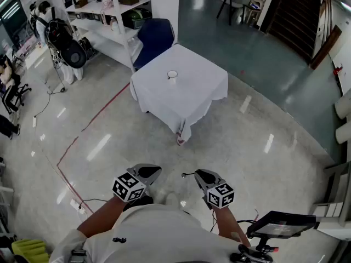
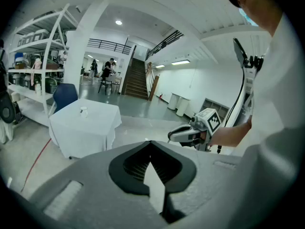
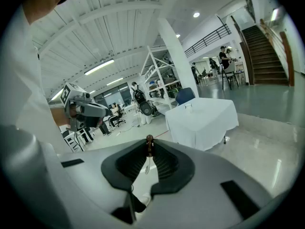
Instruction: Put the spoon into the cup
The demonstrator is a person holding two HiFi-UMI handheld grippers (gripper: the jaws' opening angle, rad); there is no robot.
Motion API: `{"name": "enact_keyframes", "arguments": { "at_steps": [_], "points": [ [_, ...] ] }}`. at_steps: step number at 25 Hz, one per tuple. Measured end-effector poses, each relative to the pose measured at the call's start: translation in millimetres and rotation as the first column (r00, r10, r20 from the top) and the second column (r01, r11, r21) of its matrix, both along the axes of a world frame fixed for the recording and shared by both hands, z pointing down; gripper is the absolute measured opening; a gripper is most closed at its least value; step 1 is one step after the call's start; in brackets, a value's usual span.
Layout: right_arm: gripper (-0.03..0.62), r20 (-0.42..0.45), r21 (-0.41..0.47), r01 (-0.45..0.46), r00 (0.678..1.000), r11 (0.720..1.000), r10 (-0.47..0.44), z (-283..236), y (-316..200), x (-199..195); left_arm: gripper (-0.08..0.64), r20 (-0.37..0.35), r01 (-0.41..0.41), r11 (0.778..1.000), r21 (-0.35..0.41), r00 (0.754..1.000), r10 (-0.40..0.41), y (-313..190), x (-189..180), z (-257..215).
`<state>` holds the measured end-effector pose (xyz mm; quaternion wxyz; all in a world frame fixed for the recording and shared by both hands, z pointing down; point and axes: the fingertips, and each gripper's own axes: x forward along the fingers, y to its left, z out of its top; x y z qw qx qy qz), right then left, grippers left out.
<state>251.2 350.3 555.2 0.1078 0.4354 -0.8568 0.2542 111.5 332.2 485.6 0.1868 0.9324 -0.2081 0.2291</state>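
Note:
A small white cup [image 1: 172, 75] stands near the far side of a table draped in white cloth [image 1: 192, 95], several steps ahead of me. The left gripper view shows the cup [image 2: 84, 110], and so does the right gripper view [image 3: 188, 105]. My right gripper [image 1: 198, 174] is shut on a thin spoon [image 3: 147, 168]. The spoon's brown end pokes up between the jaw tips and its pale bowl hangs below. My left gripper [image 1: 153, 171] is held beside it at waist height, jaws shut on nothing. Both grippers are far from the table.
A blue chair [image 1: 155, 37] stands behind the table, with white shelving [image 1: 107, 10] at the back left. Red tape [image 1: 82, 133] and a cable [image 1: 90, 201] run along the shiny floor. A screen on a stand [image 1: 281, 224] is at my lower right.

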Motion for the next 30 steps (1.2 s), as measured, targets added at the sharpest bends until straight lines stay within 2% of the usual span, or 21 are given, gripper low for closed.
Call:
{"name": "enact_keyframes", "arguments": {
  "at_steps": [4, 7, 12, 15, 19, 24, 30],
  "points": [
    [0.049, 0.007, 0.018, 0.007, 1.0, 1.0, -0.007, -4.4, -1.6, 5.0, 0.008, -0.007, -0.006, 0.999, 0.031, 1.0, 0.006, 2.3, 12.3, -8.8],
    [0.049, 0.024, 0.034, 0.027, 0.999, 0.999, -0.028, -9.6, -3.5, 1.1, 0.008, -0.008, 0.026, 0.999, 0.046, 1.0, -0.025, 4.1, 5.9, -13.3],
    [0.049, -0.006, 0.023, 0.112, 0.994, 0.993, -0.112, -9.2, -23.2, -18.5, 0.008, -0.042, 0.132, 0.991, 0.015, 0.99, -0.131, -0.1, -20.0, -7.3],
    [0.049, 0.013, 0.014, 0.126, 0.992, 0.992, -0.127, -11.5, -42.7, -34.9, 0.008, -0.041, 0.171, 0.985, -0.008, 0.984, -0.171, -8.9, -46.6, 1.4],
    [0.049, -0.001, 0.018, 0.137, 0.991, 0.99, -0.137, -12.6, -96.5, -61.3, 0.008, -0.067, 0.195, 0.981, -0.007, 0.979, -0.195, -54.7, -78.1, 10.3],
    [0.049, -0.014, 0.02, 0.113, 0.994, 0.993, -0.113, -37.2, -166.3, -101.4, 0.008, -0.132, 0.189, 0.982, 0.024, 0.974, -0.184, -126.1, -116.7, -10.7],
    [0.049, -0.059, 0.054, 0.056, 0.997, 0.997, -0.053, -68.6, -273.1, -150.8, 0.008, -0.158, 0.16, 0.985, 0.063, 0.976, -0.149, -213.5, -193.2, -25.4]
  ]
}}
